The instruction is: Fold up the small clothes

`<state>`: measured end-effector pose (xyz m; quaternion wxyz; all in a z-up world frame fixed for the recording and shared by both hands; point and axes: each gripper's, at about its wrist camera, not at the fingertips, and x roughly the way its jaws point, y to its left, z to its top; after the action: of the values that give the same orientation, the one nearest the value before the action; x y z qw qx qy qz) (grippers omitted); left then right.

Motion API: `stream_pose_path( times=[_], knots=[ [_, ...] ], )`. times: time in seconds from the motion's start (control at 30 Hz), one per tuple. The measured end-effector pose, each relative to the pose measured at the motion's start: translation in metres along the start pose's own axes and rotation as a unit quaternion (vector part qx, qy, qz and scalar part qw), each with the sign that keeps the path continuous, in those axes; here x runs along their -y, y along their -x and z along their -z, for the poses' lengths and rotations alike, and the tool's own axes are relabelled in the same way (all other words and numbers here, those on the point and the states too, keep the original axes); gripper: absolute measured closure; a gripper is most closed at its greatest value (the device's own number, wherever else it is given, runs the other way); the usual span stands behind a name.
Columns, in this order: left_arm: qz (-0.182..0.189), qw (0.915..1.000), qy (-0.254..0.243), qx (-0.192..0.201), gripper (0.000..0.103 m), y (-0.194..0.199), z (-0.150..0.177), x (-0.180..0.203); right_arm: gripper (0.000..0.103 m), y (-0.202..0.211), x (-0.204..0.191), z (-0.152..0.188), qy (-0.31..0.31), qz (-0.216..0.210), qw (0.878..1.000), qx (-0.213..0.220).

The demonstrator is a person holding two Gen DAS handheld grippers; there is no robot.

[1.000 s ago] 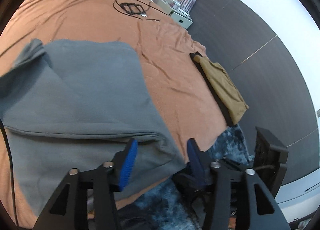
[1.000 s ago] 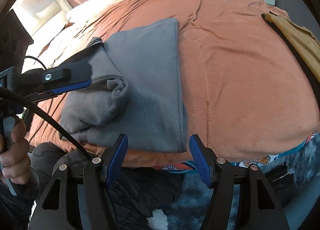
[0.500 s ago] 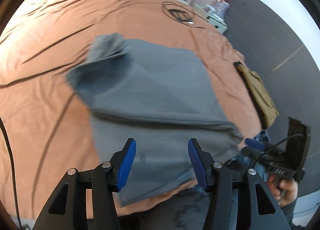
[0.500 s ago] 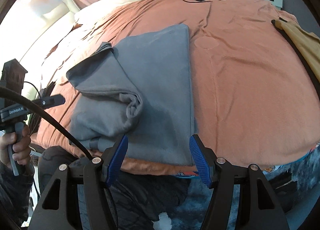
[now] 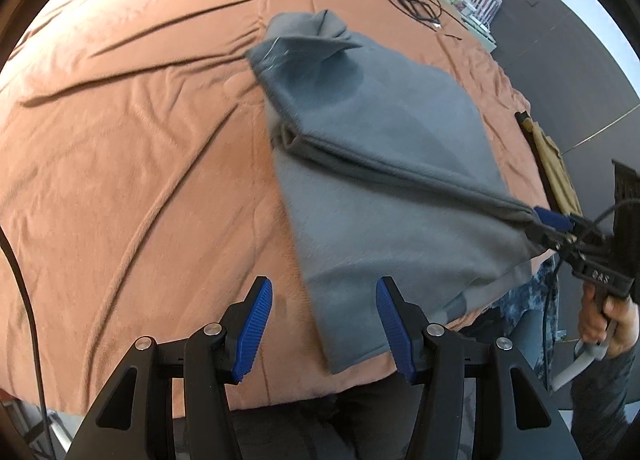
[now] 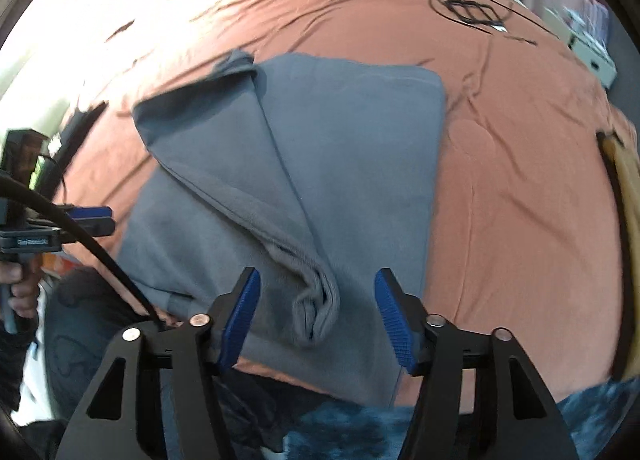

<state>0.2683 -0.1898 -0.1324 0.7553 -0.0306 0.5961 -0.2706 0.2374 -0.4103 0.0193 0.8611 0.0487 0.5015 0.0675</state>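
A grey garment (image 6: 320,164), partly folded with a thick rolled fold running down its middle, lies on the near part of a rust-orange bedspread (image 5: 132,148), its near edge hanging over the bed's edge. The left gripper (image 5: 322,324) hovers half open over the garment's near left corner, gripping nothing. The right gripper (image 6: 316,316), whose jaws have just been closing, straddles the bunched near end of that fold, pads apart and not pressing it; a mustard-yellow cloth (image 5: 554,164) lies at the far right
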Motion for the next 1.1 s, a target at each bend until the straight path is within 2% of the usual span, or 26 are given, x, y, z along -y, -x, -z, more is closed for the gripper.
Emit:
stream_pose_path(
  times=[0.07,0.3,0.4,0.43,0.47,0.57,0.87,1.1],
  knots=[
    [0.003,1.0000,0.003,-0.004,0.047,-0.002,0.001,-0.002,0.053,-0.008,-0.007,-0.010,0.021,0.008,1.000,-0.012],
    [0.013,0.9998,0.012,-0.014,0.048,-0.012,0.003,-0.005,0.055,-0.039,-0.040,-0.036,0.104,0.039,0.993,-0.050],
    [0.012,0.9997,0.011,-0.017,0.048,-0.019,0.004,-0.003,0.069,-0.050,-0.050,-0.039,0.132,0.062,0.988,-0.055],
    [0.011,0.9997,0.010,-0.018,0.049,-0.020,0.004,-0.003,0.081,-0.052,-0.052,-0.040,0.140,0.068,0.986,-0.052],
    [0.009,0.9997,0.008,-0.019,0.049,-0.021,0.004,-0.002,0.088,-0.053,-0.054,-0.041,0.147,0.076,0.985,-0.047],
    [0.006,0.9997,0.005,-0.022,0.052,-0.023,0.005,0.000,0.094,-0.049,-0.056,-0.043,0.142,0.078,0.986,-0.033],
    [-0.004,0.9995,-0.015,-0.026,0.058,-0.031,0.002,0.014,0.096,-0.021,-0.058,-0.028,0.123,0.085,0.989,0.016],
    [-0.013,0.9989,-0.027,-0.035,0.059,-0.044,0.000,0.026,0.096,0.000,-0.036,-0.002,0.069,0.058,0.995,0.036]
  ],
)
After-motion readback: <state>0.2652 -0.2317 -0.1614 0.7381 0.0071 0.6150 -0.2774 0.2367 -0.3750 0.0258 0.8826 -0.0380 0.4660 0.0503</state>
